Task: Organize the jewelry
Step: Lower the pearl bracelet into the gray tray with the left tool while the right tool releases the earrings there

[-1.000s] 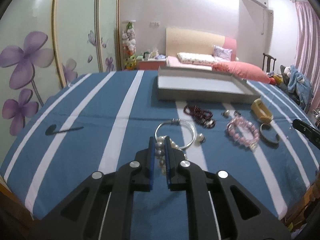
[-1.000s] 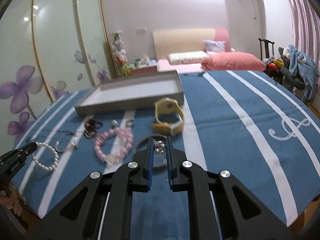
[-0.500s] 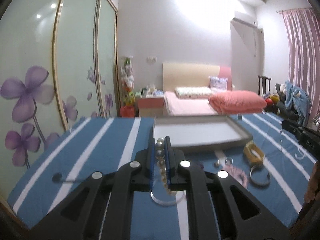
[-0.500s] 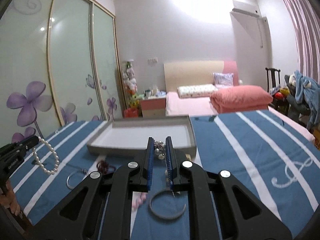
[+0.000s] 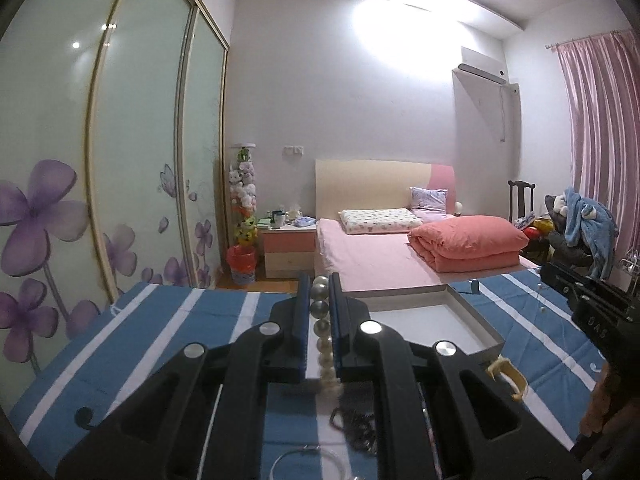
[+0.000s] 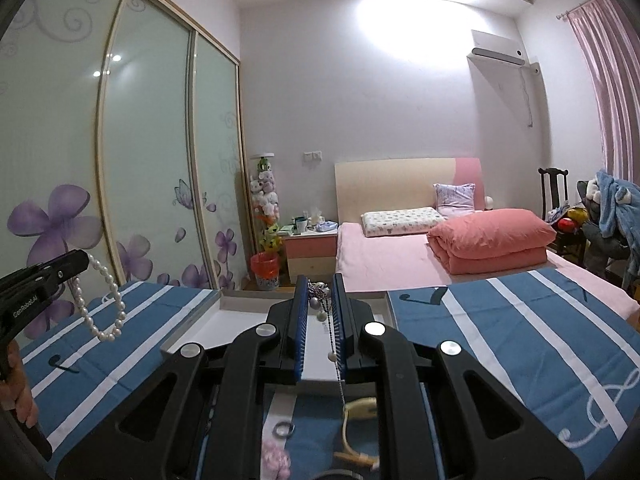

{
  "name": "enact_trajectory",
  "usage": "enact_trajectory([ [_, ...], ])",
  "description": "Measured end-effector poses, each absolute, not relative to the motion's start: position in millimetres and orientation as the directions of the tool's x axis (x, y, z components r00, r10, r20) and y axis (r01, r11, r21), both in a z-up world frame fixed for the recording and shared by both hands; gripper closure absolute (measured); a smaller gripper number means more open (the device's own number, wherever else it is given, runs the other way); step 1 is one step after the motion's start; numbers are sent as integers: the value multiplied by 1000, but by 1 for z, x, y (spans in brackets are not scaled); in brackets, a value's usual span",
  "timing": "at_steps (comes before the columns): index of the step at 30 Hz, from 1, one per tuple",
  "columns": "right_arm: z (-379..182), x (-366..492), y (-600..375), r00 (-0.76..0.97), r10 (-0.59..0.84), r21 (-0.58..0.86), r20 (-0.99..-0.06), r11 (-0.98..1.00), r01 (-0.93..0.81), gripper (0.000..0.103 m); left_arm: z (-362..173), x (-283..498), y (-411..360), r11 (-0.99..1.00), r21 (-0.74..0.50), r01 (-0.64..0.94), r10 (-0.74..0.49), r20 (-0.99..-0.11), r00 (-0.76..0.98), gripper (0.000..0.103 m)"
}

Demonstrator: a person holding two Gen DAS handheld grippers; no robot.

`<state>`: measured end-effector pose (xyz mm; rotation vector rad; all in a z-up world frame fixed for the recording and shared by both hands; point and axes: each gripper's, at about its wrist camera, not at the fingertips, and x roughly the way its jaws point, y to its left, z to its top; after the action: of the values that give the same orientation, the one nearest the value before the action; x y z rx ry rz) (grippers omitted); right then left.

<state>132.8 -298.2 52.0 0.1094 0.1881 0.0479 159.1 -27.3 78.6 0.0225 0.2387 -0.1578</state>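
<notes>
My left gripper (image 5: 320, 282) is shut on a white pearl bracelet (image 5: 322, 326), lifted above the blue striped cloth. In the right wrist view that left gripper (image 6: 78, 264) shows at the left edge, and the pearl bracelet (image 6: 100, 308) hangs from it as a loop. My right gripper (image 6: 320, 282) is shut on the charm cluster of a dark bangle (image 6: 318, 300), with a thin chain dangling between its fingers. The grey tray (image 5: 476, 320) lies just beyond both grippers and nothing shows inside it; its near rim (image 6: 192, 332) shows in the right wrist view.
Below the grippers the cloth bears a yellow watch (image 6: 358, 410), a small ring (image 6: 283, 429), a pink bead bracelet (image 6: 276, 460), a dark red bead bracelet (image 5: 360, 428) and a silver bangle (image 5: 304, 462). A pink bed (image 5: 380, 256) stands beyond the table's far edge.
Both grippers have risen off the cloth and tipped up toward level, each carrying its piece. The tray and the loose jewelry have dropped lower in both views.
</notes>
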Motion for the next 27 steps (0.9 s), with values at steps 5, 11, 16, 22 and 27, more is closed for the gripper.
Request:
enact_trajectory([
  [5,49,152,-297,982,65,122,-178,992,-43,90,73,186,-38,986,2,165,-159,-260,952,93],
  [11,40,181,-301,976,73,158,-204,987,-40,90,62,216,-50,985,2,173,-166,-277,946,93],
  [16,31,202,-302,964,79,174,-255,984,-35,90,50,243,-58,984,-5,180,-173,-298,939,93],
  [22,11,231,-299,929,92,192,-359,981,-23,90,27,273,-63,981,-10,193,-184,-353,918,93],
  [27,1,244,-298,901,97,189,-422,982,-17,90,12,292,-65,981,-30,192,-188,-384,904,93],
])
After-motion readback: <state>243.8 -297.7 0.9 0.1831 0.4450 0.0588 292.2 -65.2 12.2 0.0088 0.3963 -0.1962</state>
